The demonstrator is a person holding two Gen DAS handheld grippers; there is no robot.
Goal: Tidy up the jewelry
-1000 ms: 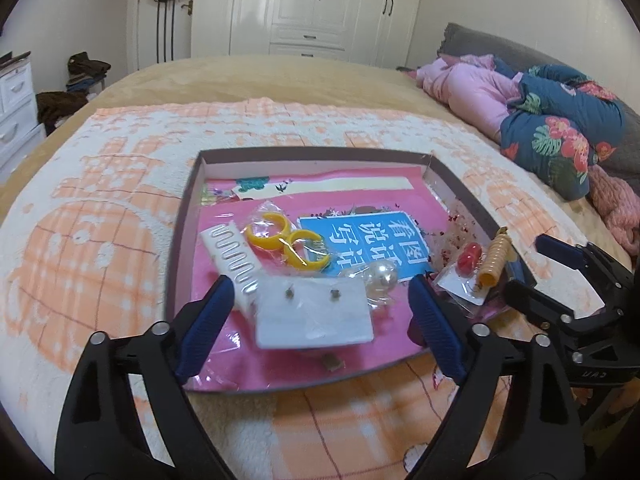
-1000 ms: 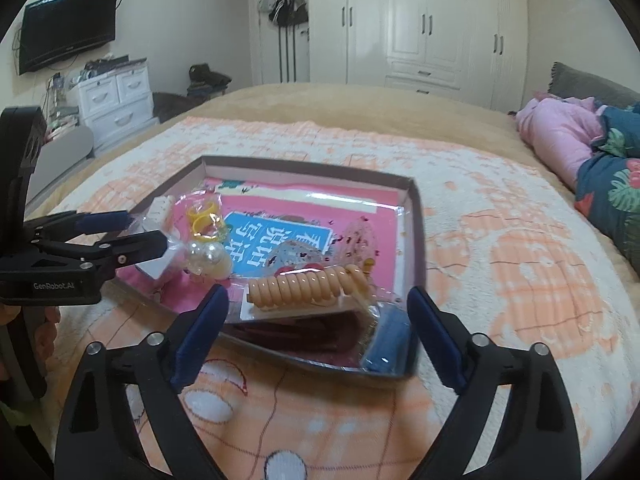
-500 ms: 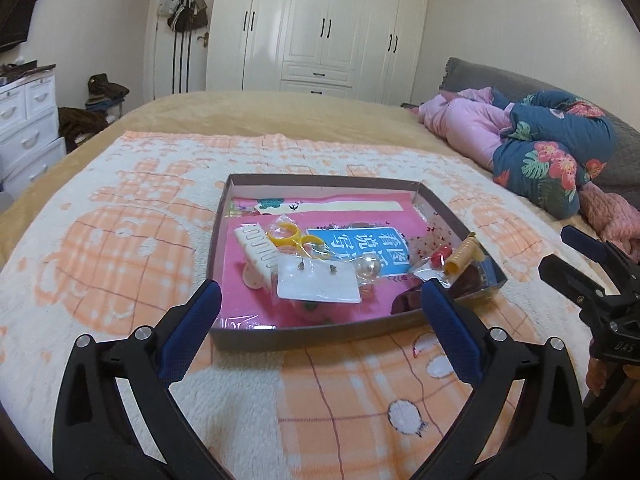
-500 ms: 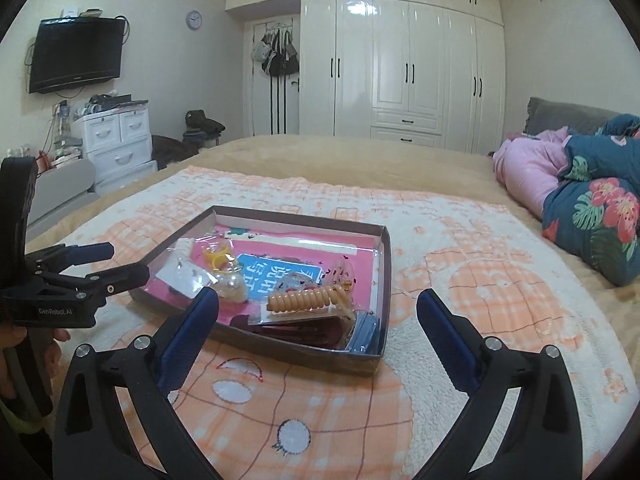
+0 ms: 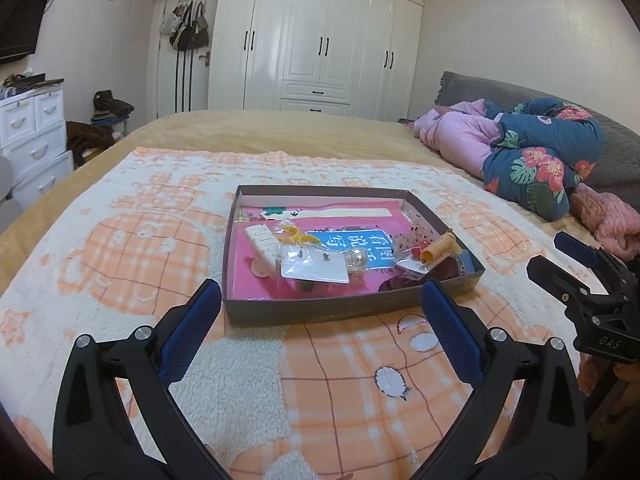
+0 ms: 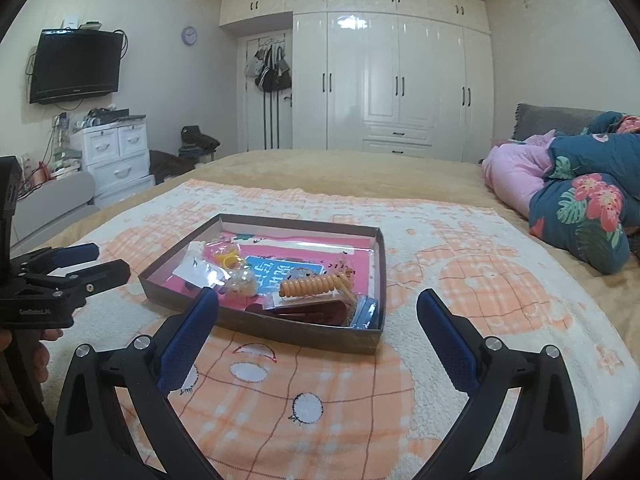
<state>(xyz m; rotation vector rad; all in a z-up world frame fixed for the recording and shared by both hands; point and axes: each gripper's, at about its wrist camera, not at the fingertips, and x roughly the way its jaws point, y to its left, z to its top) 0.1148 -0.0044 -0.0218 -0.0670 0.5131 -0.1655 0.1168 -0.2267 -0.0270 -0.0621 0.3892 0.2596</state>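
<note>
On the bed, jewelry packets (image 5: 314, 266) sit gathered in the shallow box (image 5: 320, 310), so with left fingers (image 5: 191, 332) just spread and right fingers (image 6: 188, 338) wide and empty, I judge little remains.

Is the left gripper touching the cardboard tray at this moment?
Apart. In the right wrist view the left gripper hangs open off the cardboard tray's left side, with blanket showing between its fingertips and the tray wall.

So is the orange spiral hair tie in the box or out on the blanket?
In the box: the orange spiral hair tie lies on packets near its right corner.
</note>
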